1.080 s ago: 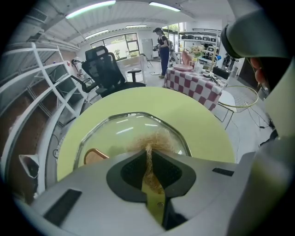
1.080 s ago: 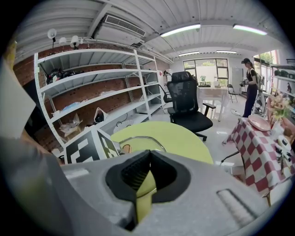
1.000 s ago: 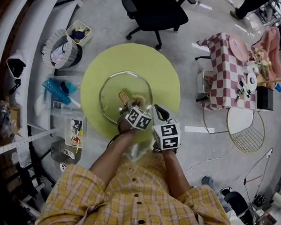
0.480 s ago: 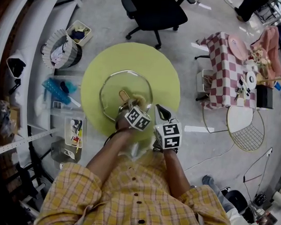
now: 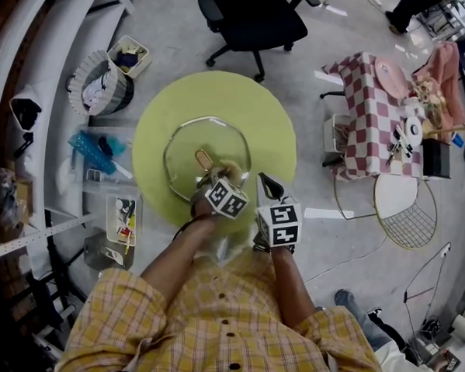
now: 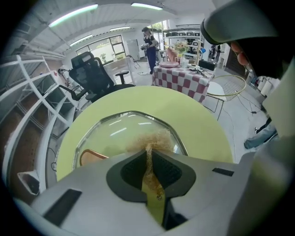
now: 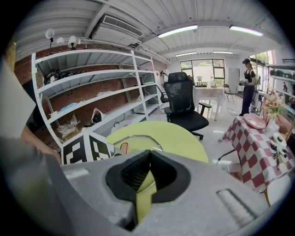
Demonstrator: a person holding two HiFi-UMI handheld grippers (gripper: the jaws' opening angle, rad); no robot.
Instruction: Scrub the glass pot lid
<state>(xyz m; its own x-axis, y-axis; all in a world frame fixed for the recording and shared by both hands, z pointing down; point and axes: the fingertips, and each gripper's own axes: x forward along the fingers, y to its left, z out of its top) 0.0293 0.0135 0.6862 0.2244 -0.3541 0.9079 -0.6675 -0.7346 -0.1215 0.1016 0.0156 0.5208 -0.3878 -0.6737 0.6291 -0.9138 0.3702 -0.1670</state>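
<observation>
While left gripper (image 6: 148,159) pinches golden fibrous scrubber (image 6: 156,139) onto glass pot lid (image 5: 189,144), right gripper (image 7: 146,173) hovers over table's near edge, jaws closed on nothing. Lid lies flat mid round yellow-green table (image 5: 271,117), brown handle (image 5: 204,157) showing. Grey concrete floor (image 5: 185,47); black office chair (image 5: 257,19) beyond; white shelving (image 7: 87,87) left; checked-cloth table (image 5: 372,111) right.

Black office chair (image 5: 257,19) just beyond round green table (image 5: 275,121); checkered-cloth table (image 5: 373,119) well apart.
</observation>
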